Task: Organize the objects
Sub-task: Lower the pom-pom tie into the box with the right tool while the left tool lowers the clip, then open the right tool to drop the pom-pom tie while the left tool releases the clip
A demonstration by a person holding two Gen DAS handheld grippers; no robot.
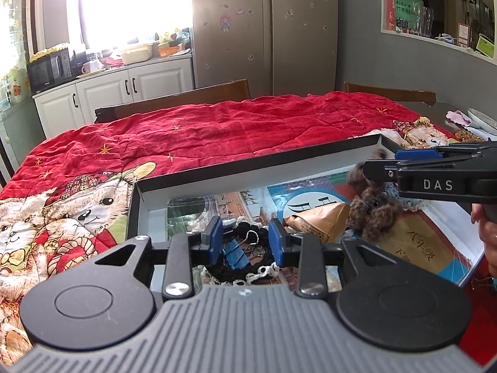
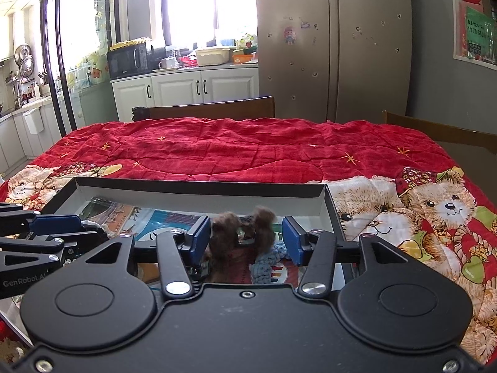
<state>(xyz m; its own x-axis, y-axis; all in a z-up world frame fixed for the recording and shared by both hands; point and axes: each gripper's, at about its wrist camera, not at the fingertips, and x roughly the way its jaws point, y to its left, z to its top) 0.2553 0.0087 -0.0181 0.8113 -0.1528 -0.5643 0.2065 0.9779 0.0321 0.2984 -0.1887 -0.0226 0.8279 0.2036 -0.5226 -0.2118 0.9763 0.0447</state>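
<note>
A shallow black box [image 1: 248, 171] [image 2: 198, 184] with a white inside lies on the red quilt. In it are printed cards, a brown paper packet [image 1: 323, 220], black hair ties and white lace. My left gripper [image 1: 245, 241] [image 2: 93, 227] stands open low over the box's near left part, with a blue binder clip [image 1: 236, 256] lying between its pads. My right gripper [image 2: 247, 237] [image 1: 388, 161] is open around a brown fuzzy toy [image 2: 242, 233] [image 1: 372, 208] that rests in the box; its right pad stands apart from the toy. A light blue crochet piece [image 2: 267, 259] lies beside the toy.
The red bear-print quilt [image 1: 217, 130] [image 2: 248, 152] covers the whole table. Two wooden chairs [image 1: 192, 96] stand at the far side. Plates and small items [image 1: 478, 118] sit at the far right corner. A person's hand [image 1: 487, 233] shows at the right edge.
</note>
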